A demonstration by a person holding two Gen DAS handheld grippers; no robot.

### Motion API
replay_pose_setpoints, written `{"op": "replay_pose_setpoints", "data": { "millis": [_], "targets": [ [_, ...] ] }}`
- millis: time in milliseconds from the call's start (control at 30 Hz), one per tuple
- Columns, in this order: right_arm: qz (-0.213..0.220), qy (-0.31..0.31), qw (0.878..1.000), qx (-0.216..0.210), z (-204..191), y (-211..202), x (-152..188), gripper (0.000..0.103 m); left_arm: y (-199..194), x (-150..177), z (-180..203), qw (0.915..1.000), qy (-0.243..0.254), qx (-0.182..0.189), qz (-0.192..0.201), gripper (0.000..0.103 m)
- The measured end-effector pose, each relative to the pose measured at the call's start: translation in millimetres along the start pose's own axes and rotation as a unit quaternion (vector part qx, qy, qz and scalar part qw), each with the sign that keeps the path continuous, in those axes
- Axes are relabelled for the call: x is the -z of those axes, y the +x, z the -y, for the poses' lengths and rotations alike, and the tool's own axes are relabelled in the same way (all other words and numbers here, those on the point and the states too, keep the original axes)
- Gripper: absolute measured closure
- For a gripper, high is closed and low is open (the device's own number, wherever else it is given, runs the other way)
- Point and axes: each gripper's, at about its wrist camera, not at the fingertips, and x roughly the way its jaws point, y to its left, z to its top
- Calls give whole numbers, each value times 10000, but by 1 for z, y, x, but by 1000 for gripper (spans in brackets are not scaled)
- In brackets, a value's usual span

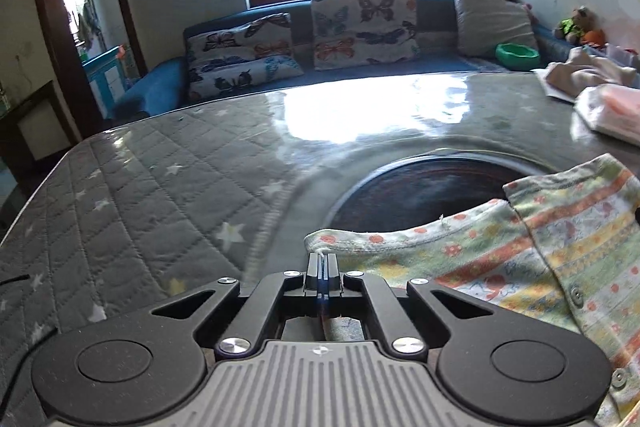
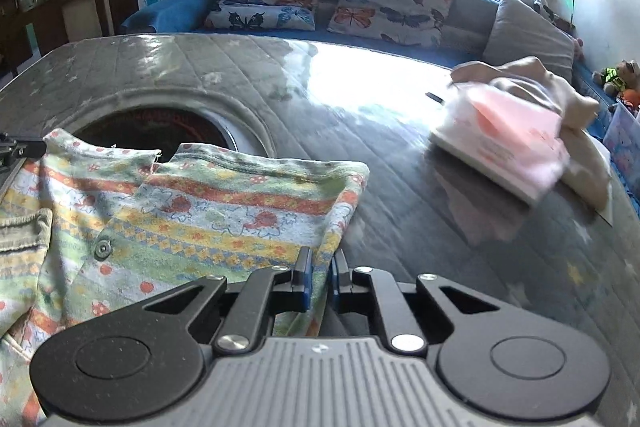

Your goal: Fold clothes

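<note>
Between both hand-held grippers, patterned garment (image 2: 224, 203), edges pinched, grey table (image 1: 140, 187)

Butterfly cushions (image 1: 304, 39) line the blue sofa (image 1: 168, 75) at twelve o'clock; a green bowl (image 1: 517, 55) sits at two o'clock.

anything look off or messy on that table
The grey quilted cover has a round cut-out showing a dark surface below, which looks odd. The patterned garment overlaps its edge. Nothing looks spilled.
</note>
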Motion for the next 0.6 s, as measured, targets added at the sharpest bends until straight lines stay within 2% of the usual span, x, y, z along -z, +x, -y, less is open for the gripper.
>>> {"op": "replay_pose_setpoints", "data": {
  "millis": [167,367,467,500,533,600],
  "targets": [
    [24,-119,9999,74,-11,16,-16,95,16,-8,-10,10000,-14,-78,-57,102],
    [56,-406,9989,209,-21,13,-21,90,19,-8,-25,9990,-339,213,-180,96],
    [164,-563,9983,70,-28,-5,-17,86,5,-6,-38,9978,-553,335,-165,90],
    [200,-615,9979,23,-30,-11,-16,85,0,-5,-42,9971,-615,402,-173,86],
    [233,-667,9975,-44,-33,-18,-15,80,-5,-2,-45,9965,-656,477,-186,80],
    [315,-820,9959,-219,-42,-34,-10,75,-19,4,-48,9954,-707,618,-201,76]
  ]
}}
